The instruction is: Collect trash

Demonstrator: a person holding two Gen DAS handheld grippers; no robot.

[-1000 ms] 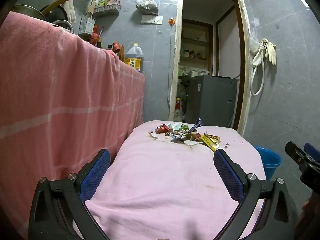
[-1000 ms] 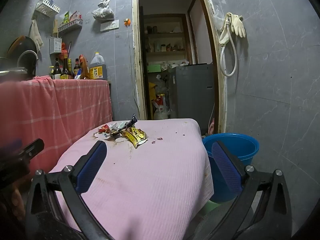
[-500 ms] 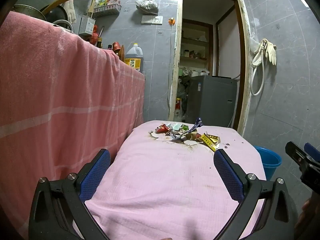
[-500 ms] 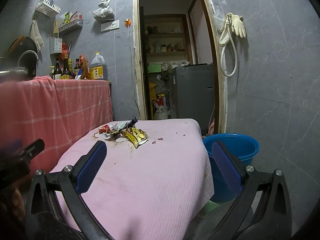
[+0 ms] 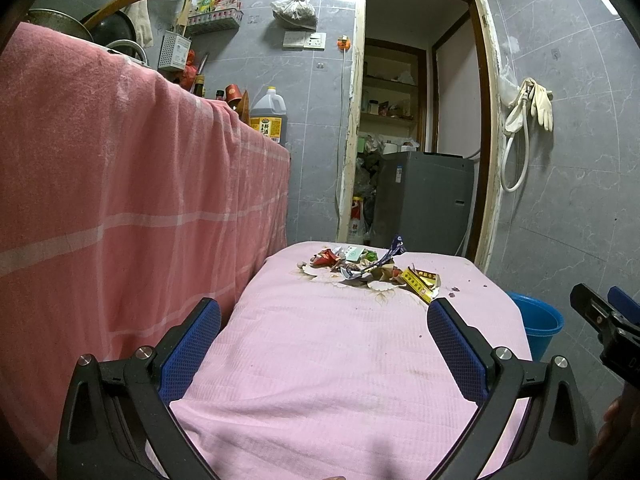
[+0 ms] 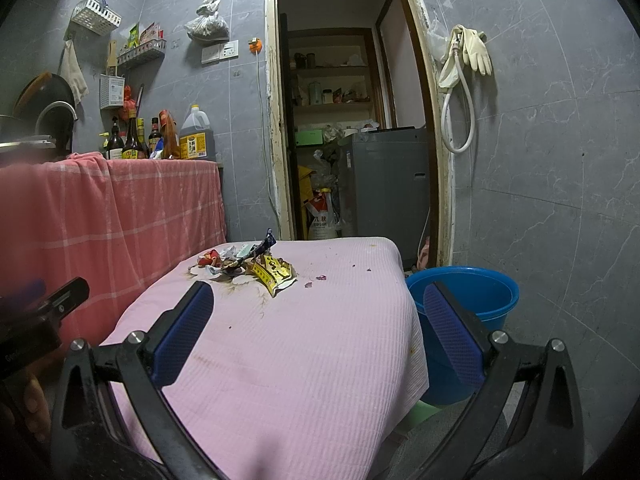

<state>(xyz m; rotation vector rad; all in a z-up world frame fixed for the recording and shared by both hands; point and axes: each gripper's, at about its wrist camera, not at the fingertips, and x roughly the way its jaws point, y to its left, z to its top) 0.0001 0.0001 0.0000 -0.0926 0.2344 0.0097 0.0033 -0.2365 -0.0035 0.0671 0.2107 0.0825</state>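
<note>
Grey tiled walls (image 6: 540, 160) close in this small kitchen, with an open doorway (image 6: 352, 120) at the back. Along the left runs a counter draped in a red checked cloth (image 5: 120, 200). Nearer stands a low worktop under a pink cloth (image 6: 300, 360), and just beside its right edge, on the floor, sits a blue bucket (image 6: 480, 292). On the far part of the worktop lies the trash pile (image 5: 368, 268), crumpled wrappers with a yellow packet (image 6: 276, 274) at its right edge. The left gripper (image 5: 324, 340) and the right gripper (image 6: 316, 328) hover over the near end, jaws spread wide and holding nothing. The trash lies well ahead of both, untouched.
</note>
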